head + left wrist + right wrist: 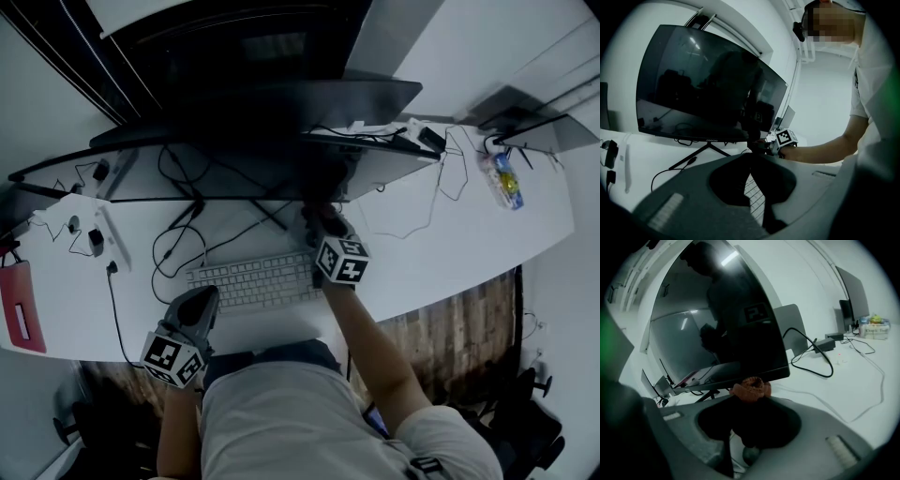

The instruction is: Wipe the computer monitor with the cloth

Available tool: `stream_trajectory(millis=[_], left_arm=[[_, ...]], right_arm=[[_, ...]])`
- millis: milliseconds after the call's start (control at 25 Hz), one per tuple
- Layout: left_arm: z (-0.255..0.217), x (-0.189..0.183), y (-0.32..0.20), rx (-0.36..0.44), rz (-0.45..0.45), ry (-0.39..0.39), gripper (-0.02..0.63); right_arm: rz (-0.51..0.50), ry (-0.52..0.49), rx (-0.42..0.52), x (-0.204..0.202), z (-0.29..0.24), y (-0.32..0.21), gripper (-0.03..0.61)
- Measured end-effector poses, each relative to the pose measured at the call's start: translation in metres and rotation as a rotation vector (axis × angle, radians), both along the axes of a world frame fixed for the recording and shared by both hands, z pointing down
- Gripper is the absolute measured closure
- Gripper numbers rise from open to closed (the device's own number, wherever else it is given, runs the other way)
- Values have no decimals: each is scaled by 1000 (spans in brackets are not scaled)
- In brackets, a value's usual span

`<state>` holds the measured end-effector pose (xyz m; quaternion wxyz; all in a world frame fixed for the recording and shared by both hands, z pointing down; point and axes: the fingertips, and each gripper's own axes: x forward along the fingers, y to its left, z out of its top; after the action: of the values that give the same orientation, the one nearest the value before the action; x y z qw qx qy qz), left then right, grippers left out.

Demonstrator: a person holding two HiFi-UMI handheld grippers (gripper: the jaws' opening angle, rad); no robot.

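Observation:
A wide, dark, curved monitor (234,173) stands on the white desk (487,234). Its screen is off and fills the left gripper view (708,84) and the right gripper view (717,333). My right gripper (323,220) reaches to the monitor's lower edge, right of its stand. It is shut on a bunched orange cloth (750,389) that touches or nearly touches the bottom bezel. The cloth is hidden in the head view. My left gripper (200,302) hangs low at the desk's front edge, jaws together with nothing between them (750,159). It faces the screen from a distance.
A white keyboard (253,279) lies in front of the monitor, between the two grippers. Black cables (178,244) loop around the stand legs. A red object (19,305) lies at the far left. At the right are a power adapter (825,344), more cables and a colourful packet (506,183).

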<state>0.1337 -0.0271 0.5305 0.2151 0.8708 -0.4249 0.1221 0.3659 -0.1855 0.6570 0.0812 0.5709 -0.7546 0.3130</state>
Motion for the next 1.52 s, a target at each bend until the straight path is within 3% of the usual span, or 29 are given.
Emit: stream_trajectory(millis=[800,1080,1520], left_arm=[[-2,22,-4,14,66,7,604],[-6,21,-5,25,83,14,606],[-16,15,-10,55,101,41,606]], right_arm=[[107,53,45,81,-11,18,456],[63,-27,114,78,-42,20,457],[29,-55,227,73,-110,19,460]])
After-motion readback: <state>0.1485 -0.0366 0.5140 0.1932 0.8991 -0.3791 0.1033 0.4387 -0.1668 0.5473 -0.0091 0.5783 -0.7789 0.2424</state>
